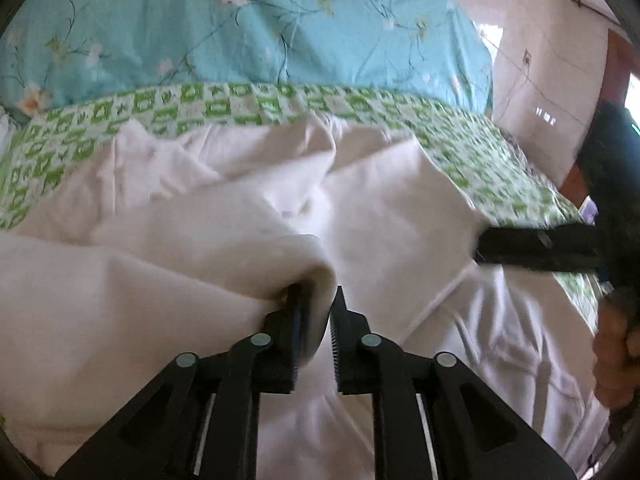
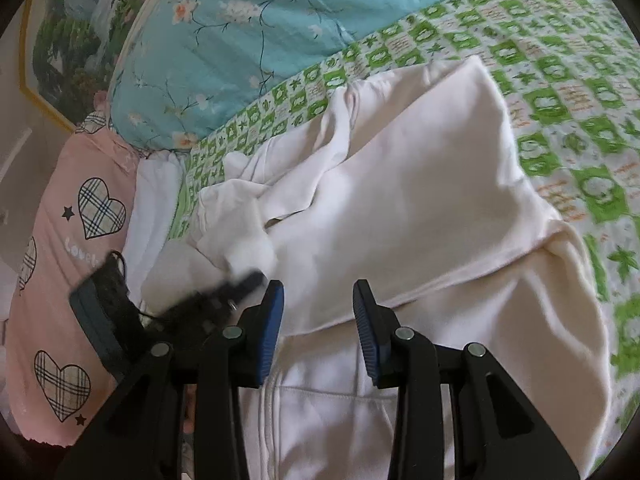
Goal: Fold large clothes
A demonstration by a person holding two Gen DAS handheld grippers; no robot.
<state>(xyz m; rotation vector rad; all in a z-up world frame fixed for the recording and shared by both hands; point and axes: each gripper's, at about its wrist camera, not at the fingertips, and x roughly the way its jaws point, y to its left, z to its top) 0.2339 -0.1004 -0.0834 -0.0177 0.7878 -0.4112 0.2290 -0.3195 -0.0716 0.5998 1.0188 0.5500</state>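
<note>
A large white garment point(image 1: 224, 216) lies crumpled and partly folded on the bed; it also shows in the right wrist view point(image 2: 432, 200). My left gripper point(image 1: 318, 294) has a thick fold of the garment between its narrowly parted fingers, the fabric bulging over the left finger. It appears blurred in the right wrist view point(image 2: 224, 296) at the garment's left side. My right gripper point(image 2: 318, 292) is open and empty just above the garment's lower part. It shows in the left wrist view point(image 1: 480, 246) as a dark blurred bar at the garment's right edge.
A green-and-white checked sheet point(image 1: 500, 168) covers the bed. A blue floral quilt point(image 1: 240, 28) is bunched at the far side. A pink pillow with plaid hearts point(image 2: 76, 248) lies at the left. A framed picture point(image 2: 60, 40) hangs on the wall.
</note>
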